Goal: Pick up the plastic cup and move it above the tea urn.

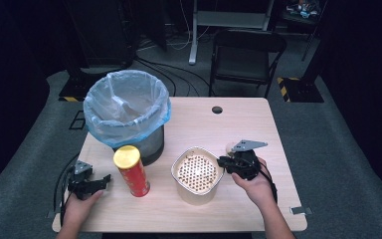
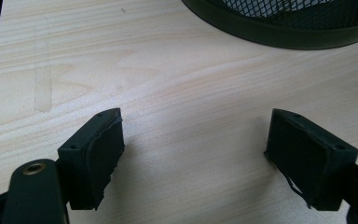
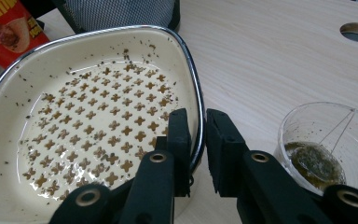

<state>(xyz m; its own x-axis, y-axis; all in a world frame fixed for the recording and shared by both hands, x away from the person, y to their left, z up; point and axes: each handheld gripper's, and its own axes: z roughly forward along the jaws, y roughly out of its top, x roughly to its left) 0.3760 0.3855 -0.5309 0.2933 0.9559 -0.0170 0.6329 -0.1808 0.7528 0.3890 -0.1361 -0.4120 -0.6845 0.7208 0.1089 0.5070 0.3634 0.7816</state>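
A cream bowl with cross-shaped holes in its floor stands at the table's front middle; dark crumbs dot its inside. My right gripper is shut on the bowl's right rim, one jaw inside and one outside. A red chips can with a yellow lid stands upright left of the bowl, and its label shows in the right gripper view. My left gripper rests at the front left, open over bare wood with nothing between its jaws.
A mesh bin lined with a blue bag stands behind the can; its dark base lies ahead of the left gripper. A small clear cup with greenish residue sits right of the bowl. A cable hole marks the far table edge.
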